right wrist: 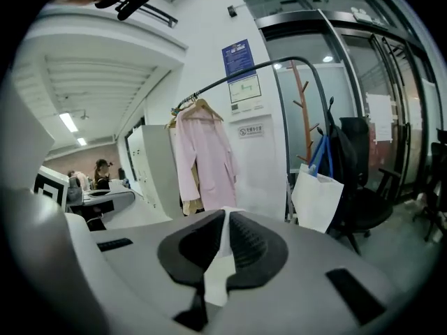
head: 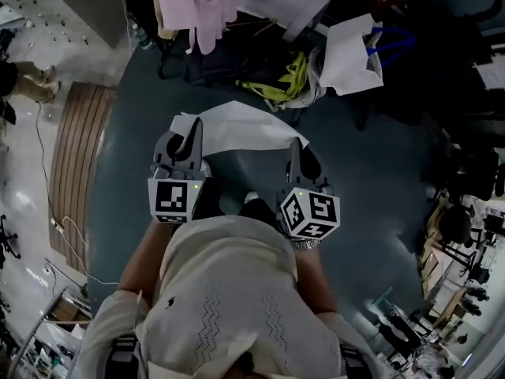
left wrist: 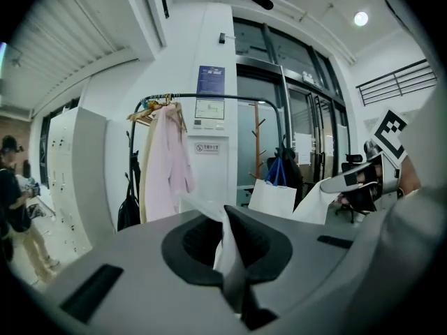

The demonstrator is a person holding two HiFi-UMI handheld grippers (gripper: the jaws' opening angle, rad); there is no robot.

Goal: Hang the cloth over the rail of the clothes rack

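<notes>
In the head view the person stands on dark floor with both tools held out in front: the left gripper (head: 188, 142) and the right gripper (head: 297, 155) each nip an edge of the white cloth (head: 237, 127), which spans the gap between them. A pink garment (head: 210, 5) and a white bag (head: 349, 55) lie further ahead. In the left gripper view the jaws are pressed together on a fold of the cloth, which sticks up between the black pads (left wrist: 260, 241). Beyond them the clothes rack's curved rail (left wrist: 209, 97) carries the pink garment on a hanger, well away from the cloth. In the right gripper view the jaws are likewise clamped on a strip of cloth, and the rack stands ahead — rail arching overhead, white bag hanging at its right end.
</notes>
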